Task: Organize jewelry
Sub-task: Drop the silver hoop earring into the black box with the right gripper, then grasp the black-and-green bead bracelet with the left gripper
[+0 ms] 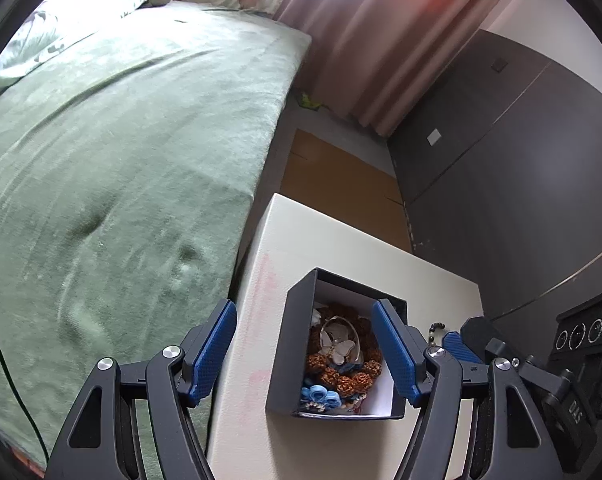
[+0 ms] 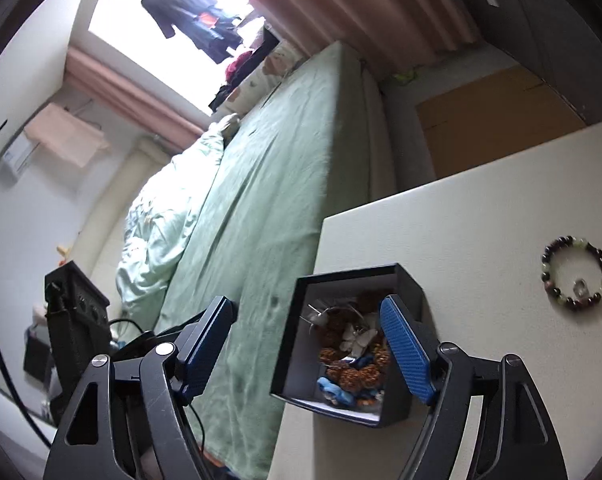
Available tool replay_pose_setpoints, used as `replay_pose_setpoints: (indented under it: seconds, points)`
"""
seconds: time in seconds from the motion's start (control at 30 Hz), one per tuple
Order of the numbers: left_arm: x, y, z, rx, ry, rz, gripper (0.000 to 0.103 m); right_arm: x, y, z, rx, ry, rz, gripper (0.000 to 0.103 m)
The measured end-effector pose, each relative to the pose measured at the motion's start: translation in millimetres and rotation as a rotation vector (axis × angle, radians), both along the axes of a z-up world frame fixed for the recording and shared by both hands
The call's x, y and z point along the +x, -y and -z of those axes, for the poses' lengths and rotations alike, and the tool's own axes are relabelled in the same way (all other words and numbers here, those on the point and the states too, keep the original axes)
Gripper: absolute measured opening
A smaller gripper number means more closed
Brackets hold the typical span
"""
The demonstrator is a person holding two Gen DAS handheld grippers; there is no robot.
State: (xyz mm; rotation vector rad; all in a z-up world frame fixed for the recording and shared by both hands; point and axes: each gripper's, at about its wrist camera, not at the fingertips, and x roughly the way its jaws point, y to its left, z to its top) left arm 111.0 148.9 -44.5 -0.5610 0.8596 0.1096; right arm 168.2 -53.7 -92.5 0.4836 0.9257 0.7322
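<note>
Right wrist: round beaded bracelet (image 2: pixel 576 273)

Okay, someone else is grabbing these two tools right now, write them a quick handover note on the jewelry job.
Left tool: open, empty, above the box.
Right tool: open, empty, also by the box.
Black box: open-topped on the white table near the bed-side edge, already holding brown bead strands, a butterfly piece and blue flower pieces.
Beaded bracelet: lies flat on the table, apart from the box, untouched.
Done: most jewelry is in the box.
Left: probably pick up the bracelet and put it in.
</note>
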Motion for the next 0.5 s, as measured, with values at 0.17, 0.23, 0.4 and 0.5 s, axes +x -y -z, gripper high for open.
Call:
replay_pose_setpoints:
  seconds: [0.17,0.23,0.4,0.5]
  points:
    - [-2,7,-2,0.006,0.009,0.015,0.071,-4,20,-2,-0.046,-0.003,0.052,0.077]
    - [-3,14,-3,0.010,0.011,0.026,0.071,-4,33,-4,-0.054,-0.006,0.074,0.078]
    - [-1,33,-6,0.028,0.021,0.056,0.071,-9,68,-11,-0.103,0.005,0.135,0.078]
    - [0,49,-8,0.037,0.032,0.084,0.071,-12,85,-13,-0.129,0.005,0.162,0.078]
